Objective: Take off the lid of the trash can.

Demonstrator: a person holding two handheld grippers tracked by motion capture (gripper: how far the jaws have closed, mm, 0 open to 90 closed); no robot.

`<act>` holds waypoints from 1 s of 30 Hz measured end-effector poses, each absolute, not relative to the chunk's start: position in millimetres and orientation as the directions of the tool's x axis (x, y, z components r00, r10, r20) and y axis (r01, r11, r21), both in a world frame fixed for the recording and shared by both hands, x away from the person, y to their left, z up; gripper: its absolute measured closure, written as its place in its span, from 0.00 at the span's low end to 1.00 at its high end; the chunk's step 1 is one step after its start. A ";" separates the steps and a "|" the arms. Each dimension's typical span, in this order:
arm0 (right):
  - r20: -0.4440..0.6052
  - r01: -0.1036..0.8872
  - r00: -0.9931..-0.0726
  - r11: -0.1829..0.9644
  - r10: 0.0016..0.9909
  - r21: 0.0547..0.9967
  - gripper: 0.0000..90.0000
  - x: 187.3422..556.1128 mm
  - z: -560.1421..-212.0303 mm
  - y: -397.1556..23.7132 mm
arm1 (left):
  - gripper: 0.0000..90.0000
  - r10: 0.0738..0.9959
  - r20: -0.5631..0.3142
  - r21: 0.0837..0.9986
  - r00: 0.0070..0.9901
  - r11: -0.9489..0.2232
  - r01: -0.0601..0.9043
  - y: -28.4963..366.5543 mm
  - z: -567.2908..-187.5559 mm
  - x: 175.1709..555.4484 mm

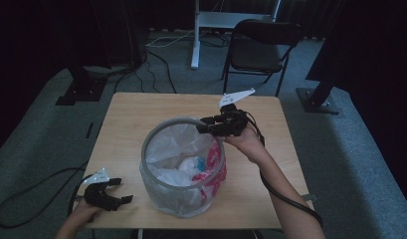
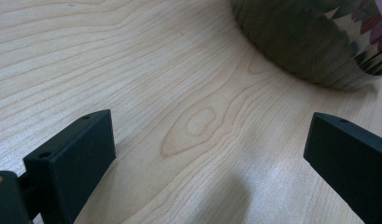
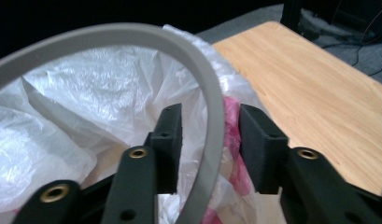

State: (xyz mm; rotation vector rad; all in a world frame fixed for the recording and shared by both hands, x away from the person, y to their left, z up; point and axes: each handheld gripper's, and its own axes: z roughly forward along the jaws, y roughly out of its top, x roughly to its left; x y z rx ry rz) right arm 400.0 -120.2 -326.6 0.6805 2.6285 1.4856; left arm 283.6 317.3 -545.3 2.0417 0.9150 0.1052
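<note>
A round bin (image 1: 152, 137) with a grey rim (image 3: 132, 35) stands on the wooden table (image 1: 136, 109), near its front middle. A white plastic bag (image 3: 86, 88) with pink and blue print (image 1: 213, 164) lines it. My right gripper (image 1: 203, 125) reaches the far right of the rim from the right. Its jaws straddle the rim, one inside over the bag and one outside by the pink fold, with small gaps showing, so the right gripper (image 3: 209, 126) is open. My left gripper (image 1: 124, 190) rests low at the table's front left, open and holding nothing, and the left gripper (image 2: 212, 140) faces the bin's mesh wall (image 2: 296, 46).
A black folding chair (image 1: 258, 50) stands behind the table, beside a white post (image 1: 195, 35). Black stand bases (image 1: 320, 102) sit on the carpet at both sides, and cables (image 1: 22, 199) trail on the floor at the left. Bare wood lies left of the bin.
</note>
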 end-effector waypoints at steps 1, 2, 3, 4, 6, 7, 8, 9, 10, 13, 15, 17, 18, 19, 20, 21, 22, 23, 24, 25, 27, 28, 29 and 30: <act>0.169 0.351 -0.902 0.449 0.396 0.821 0.71 400.1 -326.9 -119.2 | 0.02 0.641 -0.259 0.745 0.723 -0.344 0.572 317.7 -545.6 283.9; 0.175 0.359 -0.901 0.453 0.398 0.816 0.74 400.4 -326.6 -118.6 | 0.02 0.641 -0.260 0.745 0.723 -0.343 0.572 317.9 -545.6 283.8; 0.177 0.360 -0.902 0.456 0.395 0.814 0.76 400.6 -326.4 -118.3 | 0.02 0.641 -0.260 0.746 0.723 -0.342 0.572 318.0 -545.6 283.8; 0.173 0.359 -0.902 0.465 0.396 0.809 0.78 400.4 -326.0 -117.7 | 0.02 0.640 -0.260 0.747 0.723 -0.342 0.571 317.8 -545.6 283.7; 0.168 0.360 -0.902 0.479 0.398 0.801 0.81 399.8 -325.0 -116.3 | 0.02 0.640 -0.256 0.746 0.724 -0.345 0.569 317.6 -545.4 283.5; 0.162 0.361 -0.900 0.482 0.405 0.798 0.83 398.6 -324.3 -115.6 | 0.02 0.640 -0.254 0.746 0.725 -0.347 0.568 317.6 -545.4 283.4; 0.158 0.361 -0.899 0.484 0.409 0.797 0.84 398.2 -324.0 -115.4 | 0.02 0.640 -0.254 0.746 0.725 -0.347 0.568 317.5 -545.4 283.4; 0.158 0.362 -0.898 0.485 0.412 0.796 0.85 398.0 -323.9 -115.4 | 0.02 0.640 -0.254 0.746 0.725 -0.348 0.568 317.4 -545.4 283.4; 0.161 0.367 -0.895 0.481 0.416 0.796 0.85 397.8 -323.8 -115.6 | 0.02 0.640 -0.252 0.746 0.726 -0.350 0.567 317.4 -545.4 283.4; 0.132 0.355 -0.893 0.494 0.430 0.794 0.86 395.2 -321.9 -114.0 | 0.02 0.639 -0.248 0.744 0.728 -0.355 0.566 316.7 -545.4 283.4; 0.118 0.348 -0.893 0.498 0.435 0.794 0.86 394.2 -320.8 -113.2 | 0.02 0.639 -0.248 0.744 0.728 -0.356 0.566 316.5 -545.4 283.3; 0.117 0.346 -0.893 0.494 0.435 0.798 0.86 393.8 -318.6 -113.6 | 0.02 0.638 -0.249 0.743 0.729 -0.356 0.566 316.1 -545.5 283.3; 0.114 0.342 -0.892 0.489 0.438 0.803 0.86 392.8 -315.0 -114.2 | 0.02 0.638 -0.249 0.744 0.729 -0.357 0.566 316.1 -545.5 283.3; 0.110 0.339 -0.892 0.488 0.438 0.805 0.86 392.5 -313.1 -114.5 | 0.02 0.638 -0.248 0.744 0.729 -0.357 0.565 316.4 -545.4 283.3; 0.110 0.339 -0.892 0.488 0.438 0.805 0.86 392.5 -313.1 -114.5 | 0.02 0.638 -0.248 0.744 0.729 -0.356 0.565 316.6 -545.4 283.3; 0.107 0.338 -0.890 0.485 0.442 0.807 0.86 391.8 -311.6 -114.5 | 0.02 0.638 -0.249 0.745 0.729 -0.355 0.565 316.8 -545.4 283.3; 0.099 0.333 -0.891 0.488 0.443 0.807 0.86 391.4 -310.0 -114.4 | 0.02 0.638 -0.250 0.744 0.728 -0.355 0.566 316.8 -545.4 283.3; 0.098 0.332 -0.890 0.486 0.445 0.808 0.86 390.9 -308.4 -114.8 | 0.02 0.638 -0.250 0.744 0.728 -0.355 0.566 316.8 -545.4 283.3; 0.104 0.332 -0.889 0.471 0.447 0.817 0.86 391.0 -304.7 -117.3 | 0.02 0.638 -0.251 0.743 0.728 -0.356 0.568 316.5 -545.5 283.3; 0.104 0.332 -0.889 0.471 0.447 0.817 0.86 391.0 -304.7 -117.3 | 0.02 0.638 -0.251 0.743 0.728 -0.356 0.568 316.5 -545.5 283.3; 0.106 0.331 -0.884 0.451 0.455 0.829 0.86 390.8 -300.0 -121.2 | 0.02 0.638 -0.251 0.742 0.728 -0.356 0.567 316.3 -545.5 283.3; 0.111 0.333 -0.883 0.441 0.457 0.833 0.86 391.0 -297.9 -123.6 | 0.02 0.638 -0.249 0.743 0.729 -0.357 0.567 316.3 -545.5 283.2; 0.113 0.334 -0.881 0.433 0.460 0.837 0.87 391.4 -295.8 -126.1 | 0.02 0.638 -0.247 0.743 0.729 -0.358 0.565 316.4 -545.5 283.3; 0.138 0.348 -0.876 0.408 0.462 0.844 0.87 393.1 -293.7 -131.1 | 0.02 0.639 -0.250 0.742 0.728 -0.356 0.568 316.3 -545.5 283.2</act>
